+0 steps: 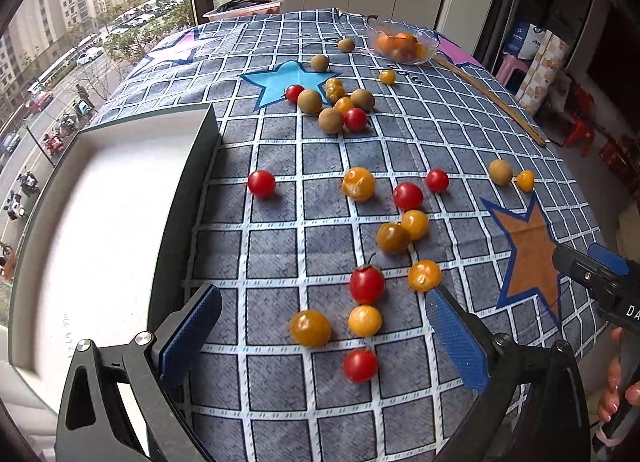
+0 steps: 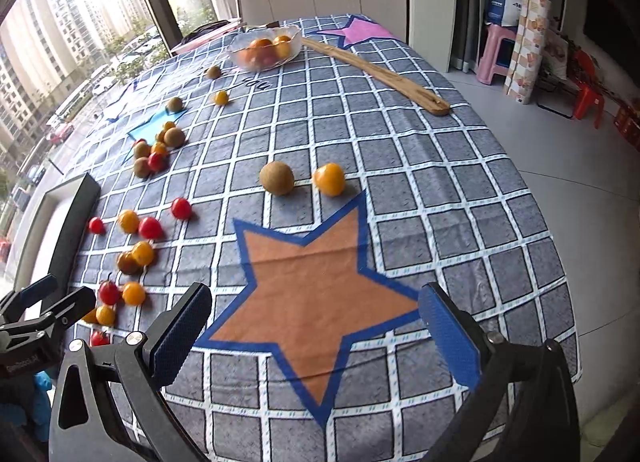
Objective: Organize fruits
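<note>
Small fruits lie scattered on the checked tablecloth [image 1: 280, 157]: red cherry tomatoes [image 1: 366, 284], yellow-orange ones [image 1: 310, 328] and brown longans [image 1: 309, 101]. My left gripper [image 1: 324, 326] hangs open low over the near cluster, a red tomato [image 1: 360, 364] and two yellow ones between its blue pads. The right gripper [image 2: 316, 326] is open and empty above the orange star [image 2: 312, 294]; a longan [image 2: 277, 177] and a yellow tomato [image 2: 329, 179] sit beyond it. A white tray [image 1: 100, 229] with dark walls stands empty on the left. A glass bowl [image 1: 400, 41] at the far end holds orange fruit.
A long wooden stick [image 2: 372, 69] lies diagonally at the far right of the table. The table's right edge drops to the floor, where a pink stool [image 2: 496, 53] and bags stand. A window runs along the left side. A person's fingers [image 1: 612, 394] show at the right edge.
</note>
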Tool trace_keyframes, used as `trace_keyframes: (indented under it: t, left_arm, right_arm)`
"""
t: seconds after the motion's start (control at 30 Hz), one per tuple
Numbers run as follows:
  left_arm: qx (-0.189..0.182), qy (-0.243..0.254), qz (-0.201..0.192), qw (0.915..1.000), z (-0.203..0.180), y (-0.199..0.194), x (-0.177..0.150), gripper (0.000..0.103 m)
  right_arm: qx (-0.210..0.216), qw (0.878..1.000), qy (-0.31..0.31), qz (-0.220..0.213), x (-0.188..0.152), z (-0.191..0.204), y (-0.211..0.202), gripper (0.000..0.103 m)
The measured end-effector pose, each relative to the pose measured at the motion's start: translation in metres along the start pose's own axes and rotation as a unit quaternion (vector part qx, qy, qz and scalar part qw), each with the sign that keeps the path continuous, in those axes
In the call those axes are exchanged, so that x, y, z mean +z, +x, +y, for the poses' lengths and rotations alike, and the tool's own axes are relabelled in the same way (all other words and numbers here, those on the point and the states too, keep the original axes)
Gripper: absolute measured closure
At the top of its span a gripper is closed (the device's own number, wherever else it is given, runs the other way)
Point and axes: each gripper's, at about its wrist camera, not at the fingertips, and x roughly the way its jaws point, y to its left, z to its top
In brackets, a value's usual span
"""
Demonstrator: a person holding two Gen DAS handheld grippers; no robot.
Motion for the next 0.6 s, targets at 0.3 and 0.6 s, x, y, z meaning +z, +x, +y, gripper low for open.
trace_keyframes:
  t: [0.3, 0.6]
  left_arm:
    - [0.008, -0.005, -0.013, 0.9999, 0.006, -0.011, -0.007, 0.0]
    - [0.016, -0.006, -0.014, 0.9998, 0.005, -0.012, 0.0, 0.0]
  right_arm:
    - [0.008, 1.0, 0.005, 0.018, -0.01, 0.002, -0.009, 0.0]
    - [0.005, 1.0, 0.007, 0.023, -0.008, 0.003, -0.01, 0.0]
